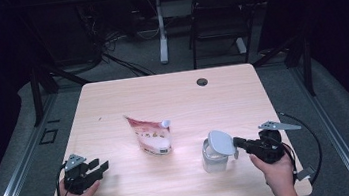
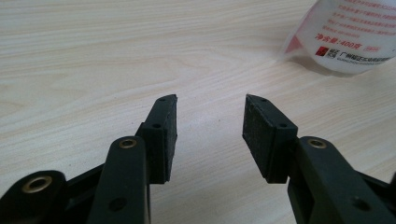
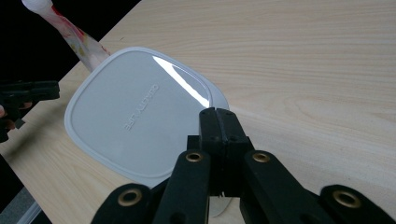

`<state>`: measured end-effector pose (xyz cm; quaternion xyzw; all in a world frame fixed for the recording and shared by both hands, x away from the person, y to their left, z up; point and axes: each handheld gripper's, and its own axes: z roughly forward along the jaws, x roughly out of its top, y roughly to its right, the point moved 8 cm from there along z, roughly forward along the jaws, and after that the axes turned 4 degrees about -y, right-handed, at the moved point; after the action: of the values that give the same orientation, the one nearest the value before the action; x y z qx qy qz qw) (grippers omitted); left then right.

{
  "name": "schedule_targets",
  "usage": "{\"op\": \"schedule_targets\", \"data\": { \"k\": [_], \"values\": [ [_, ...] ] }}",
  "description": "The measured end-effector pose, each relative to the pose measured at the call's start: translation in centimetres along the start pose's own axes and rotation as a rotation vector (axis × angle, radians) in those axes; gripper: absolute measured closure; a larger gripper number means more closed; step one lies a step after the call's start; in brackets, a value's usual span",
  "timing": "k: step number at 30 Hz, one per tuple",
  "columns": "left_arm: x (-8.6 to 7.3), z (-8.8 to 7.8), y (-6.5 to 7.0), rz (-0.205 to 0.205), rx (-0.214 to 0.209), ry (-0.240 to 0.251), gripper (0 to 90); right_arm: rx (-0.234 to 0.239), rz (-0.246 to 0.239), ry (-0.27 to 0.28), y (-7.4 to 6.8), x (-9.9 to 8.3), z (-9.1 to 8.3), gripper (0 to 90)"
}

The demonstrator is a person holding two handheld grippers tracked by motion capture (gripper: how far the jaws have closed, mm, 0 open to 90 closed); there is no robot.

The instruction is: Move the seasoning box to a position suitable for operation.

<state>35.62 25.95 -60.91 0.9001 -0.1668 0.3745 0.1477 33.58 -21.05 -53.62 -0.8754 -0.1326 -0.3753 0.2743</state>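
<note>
A pink-and-white spouted pouch stands in the middle of the table; its base shows at the upper right of the left gripper view and its spout at the top left of the right gripper view. A clear plastic container sits right of it, with a grey lid tilted over its top. My right gripper is shut at the lid's right edge, the lid spreading out beyond the jaws. My left gripper rests near the front left with open jaws and nothing between them.
The light wooden table has a cable hole near its far edge. Behind it stand a black chair and a white desk leg. The left gripper shows far off in the right gripper view.
</note>
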Motion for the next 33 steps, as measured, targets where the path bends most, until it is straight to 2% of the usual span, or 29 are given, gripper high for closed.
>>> {"op": "schedule_targets", "data": {
  "k": [6, 13, 23, 27, 33],
  "values": [
    [-0.01, 0.02, 0.00, 0.000, -0.001, -0.002, 55.1, 0.008, 0.012, 0.005, 0.07, -0.02, 0.02, 90.0],
    [0.02, 0.04, 0.03, -0.002, -0.001, -0.001, 55.1, -0.008, 0.014, -0.004, 0.28, -0.18, 0.08, 90.0],
    [0.03, 0.03, 0.03, -0.002, -0.001, 0.001, 55.1, -0.007, 0.017, -0.010, 0.43, -0.30, 0.12, 90.0],
    [0.02, 0.04, 0.01, -0.001, -0.001, 0.000, 55.1, -0.023, 0.013, -0.020, 0.62, -0.48, 0.28, 90.0],
    [0.02, 0.04, 0.00, -0.001, -0.002, 0.000, 55.1, -0.019, 0.025, -0.023, 0.72, -0.62, 0.49, 90.0]
  ]
}}
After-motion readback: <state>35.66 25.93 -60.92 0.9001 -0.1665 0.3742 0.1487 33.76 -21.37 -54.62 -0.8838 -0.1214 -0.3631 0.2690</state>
